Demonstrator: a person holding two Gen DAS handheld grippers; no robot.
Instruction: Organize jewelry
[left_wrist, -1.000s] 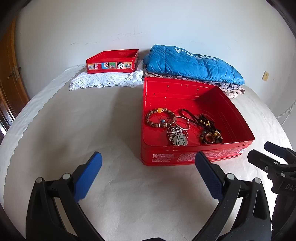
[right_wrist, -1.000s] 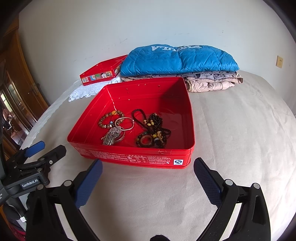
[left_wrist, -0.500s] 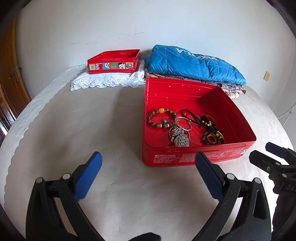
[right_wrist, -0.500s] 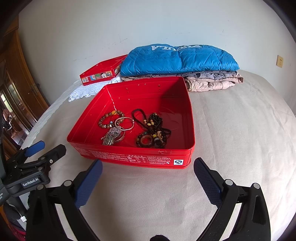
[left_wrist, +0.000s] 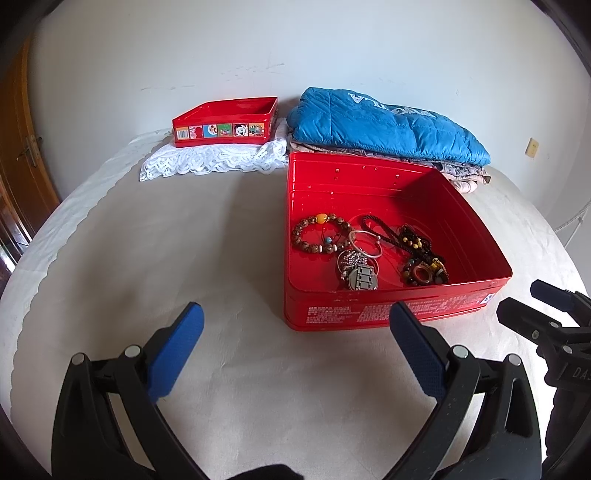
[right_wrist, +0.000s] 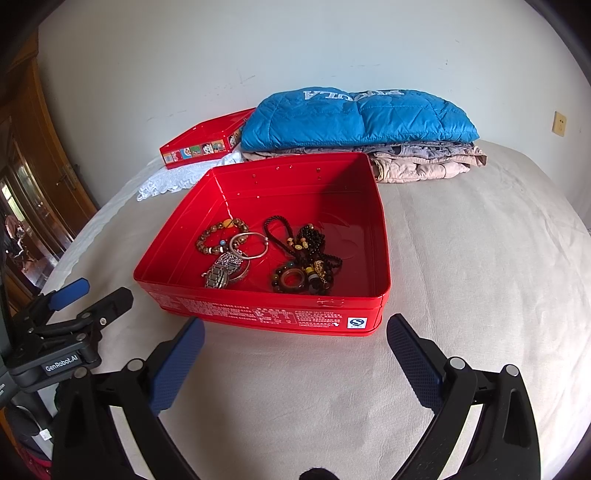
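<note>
A red tin box (left_wrist: 391, 314) (right_wrist: 280, 314) stands open on the bed. Inside lie a brown bead bracelet (left_wrist: 317, 236) (right_wrist: 216, 236), a silver bangle (left_wrist: 365, 243) (right_wrist: 251, 243), a metal pendant (left_wrist: 360, 277) (right_wrist: 218, 277) and a dark bead necklace with a ring (left_wrist: 421, 258) (right_wrist: 306, 266). My left gripper (left_wrist: 295, 347) is open and empty, in front of the box's left corner. My right gripper (right_wrist: 295, 358) is open and empty, just before the box's front wall. Each gripper shows in the other's view: the right (left_wrist: 543, 314), the left (right_wrist: 88, 302).
A second red tin (left_wrist: 225, 123) (right_wrist: 203, 142) sits on a white lace cloth (left_wrist: 214, 160) at the back. A folded blue jacket (left_wrist: 384, 125) (right_wrist: 354, 114) on other clothes lies behind the box. A wooden door (left_wrist: 18, 147) is at the left.
The left wrist view has shifted slightly, so the box sits a little lower and to the right. Both grippers stay open; the jewelry has not moved.
</note>
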